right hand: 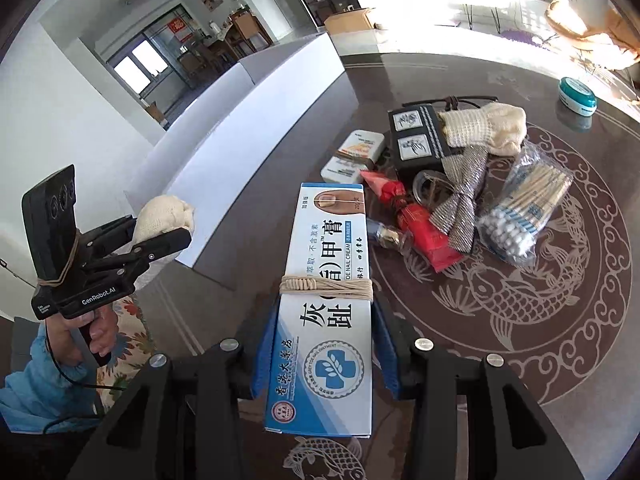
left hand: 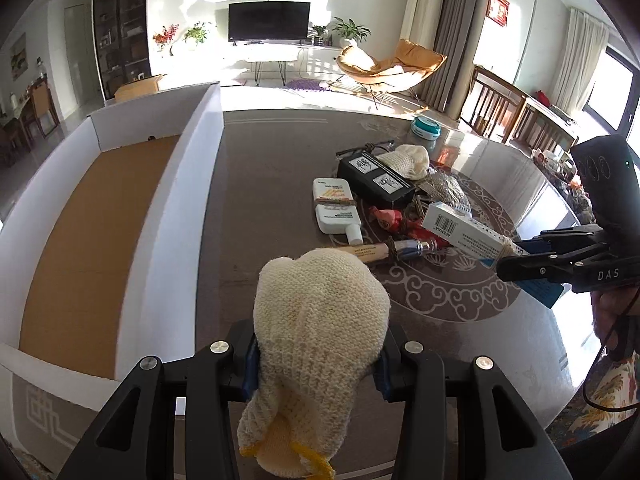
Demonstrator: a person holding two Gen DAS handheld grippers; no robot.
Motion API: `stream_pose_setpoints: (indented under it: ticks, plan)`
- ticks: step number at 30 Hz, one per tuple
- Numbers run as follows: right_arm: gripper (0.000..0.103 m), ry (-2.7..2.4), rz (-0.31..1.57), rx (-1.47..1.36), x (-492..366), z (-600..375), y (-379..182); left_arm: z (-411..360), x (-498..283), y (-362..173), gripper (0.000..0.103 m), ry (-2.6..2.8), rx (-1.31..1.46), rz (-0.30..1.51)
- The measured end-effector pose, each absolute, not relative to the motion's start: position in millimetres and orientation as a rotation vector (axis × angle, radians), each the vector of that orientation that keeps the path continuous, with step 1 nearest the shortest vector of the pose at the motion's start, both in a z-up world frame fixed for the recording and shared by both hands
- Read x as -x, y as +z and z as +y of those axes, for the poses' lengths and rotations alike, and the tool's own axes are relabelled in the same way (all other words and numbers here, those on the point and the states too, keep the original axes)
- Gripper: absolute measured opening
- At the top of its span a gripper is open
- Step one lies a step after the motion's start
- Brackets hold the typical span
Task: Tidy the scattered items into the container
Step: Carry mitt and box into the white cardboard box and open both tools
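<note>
left tongs (right hand: pixel 160 236): GenRobot.AI | right tongs (left hand: pixel 516 258): DAS | box (right hand: pixel 324 320): seemingly "TOE NAIL CREAM"

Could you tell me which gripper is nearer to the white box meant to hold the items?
Left. The left gripper, shut on a knitted pouch, hangs beside the white box; the right gripper, holding a cream carton, is farther away.
</note>
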State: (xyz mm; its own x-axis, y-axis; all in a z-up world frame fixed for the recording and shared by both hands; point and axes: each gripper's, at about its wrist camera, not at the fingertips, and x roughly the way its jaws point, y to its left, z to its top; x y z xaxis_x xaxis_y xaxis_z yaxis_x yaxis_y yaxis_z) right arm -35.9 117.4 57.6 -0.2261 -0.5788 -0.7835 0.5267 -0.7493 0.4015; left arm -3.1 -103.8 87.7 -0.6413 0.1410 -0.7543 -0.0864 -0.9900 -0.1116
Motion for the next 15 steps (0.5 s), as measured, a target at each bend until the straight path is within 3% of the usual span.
stream_pose_setpoints:
  ticks: [6, 15]
  plan:
    - [0.044, -1.931, -0.102, -1.203, 68.1, 21.9, 102.8, -209.3, 7.2, 119.6, 0.044, 2.921, 1.273, -0.212]
    - [0.044, -1.8, -0.004, -1.039, 102.1, -178.2, 131.3, -311.5, 49.5, 80.8, 0.044, 2.998, 1.534, -0.375]
